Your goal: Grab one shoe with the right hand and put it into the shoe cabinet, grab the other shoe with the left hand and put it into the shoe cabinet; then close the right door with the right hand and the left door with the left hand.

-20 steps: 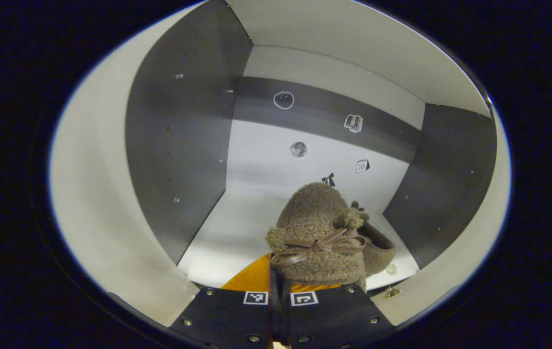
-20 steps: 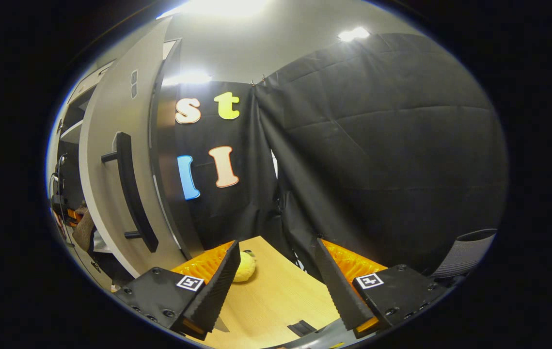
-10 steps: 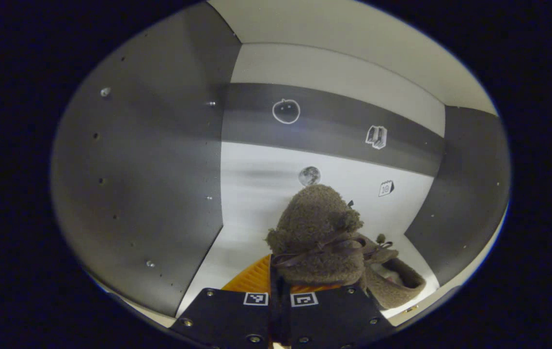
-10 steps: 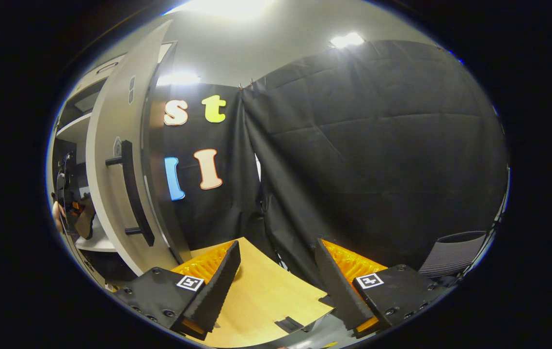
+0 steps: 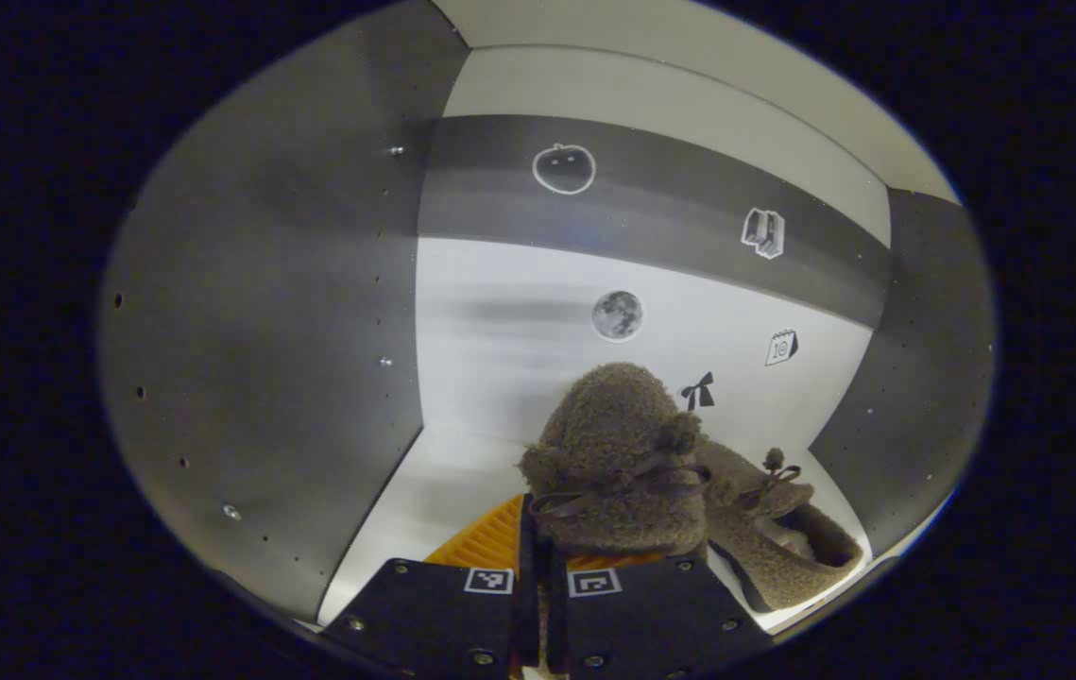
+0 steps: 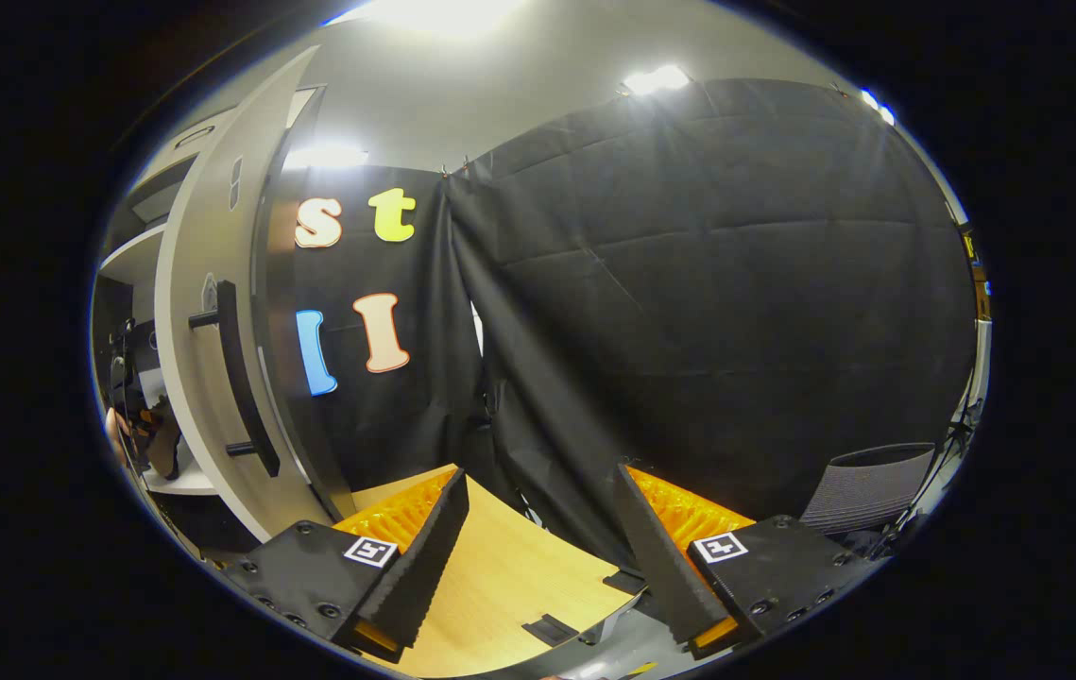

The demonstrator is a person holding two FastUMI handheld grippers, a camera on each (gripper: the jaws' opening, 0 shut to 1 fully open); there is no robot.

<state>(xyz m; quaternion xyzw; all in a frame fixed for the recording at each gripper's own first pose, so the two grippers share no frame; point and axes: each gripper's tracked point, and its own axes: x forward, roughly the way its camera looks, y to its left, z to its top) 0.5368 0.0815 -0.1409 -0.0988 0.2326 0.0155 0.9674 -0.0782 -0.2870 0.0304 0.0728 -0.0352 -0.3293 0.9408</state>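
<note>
In the left gripper view, my left gripper [image 5: 538, 540] is shut on a fuzzy brown shoe [image 5: 613, 439] with a thin bow, held inside the shoe cabinet just above its white shelf [image 5: 419, 501]. The shoe hides the fingertips. A second matching shoe [image 5: 783, 552] lies on the shelf right beside it, its opening facing me. In the right gripper view, my right gripper [image 6: 539, 477] stands open and holds nothing over a wooden table [image 6: 500, 586]. The cabinet's right door [image 6: 193, 274], swung open, shows its black bar handle [image 6: 240, 378] to the left of this gripper.
Grey side walls [image 5: 282, 331] and a white back panel [image 5: 509, 321] with small stickers enclose the compartment. In the right gripper view a hand with the other gripper [image 6: 133, 420] reaches into the cabinet at far left. A grey mesh chair back [image 6: 868, 482] stands low right.
My left gripper has carried the shoe deeper into the cabinet and lower, bringing the second shoe more into view. The right gripper has turned slightly to the right, staying open.
</note>
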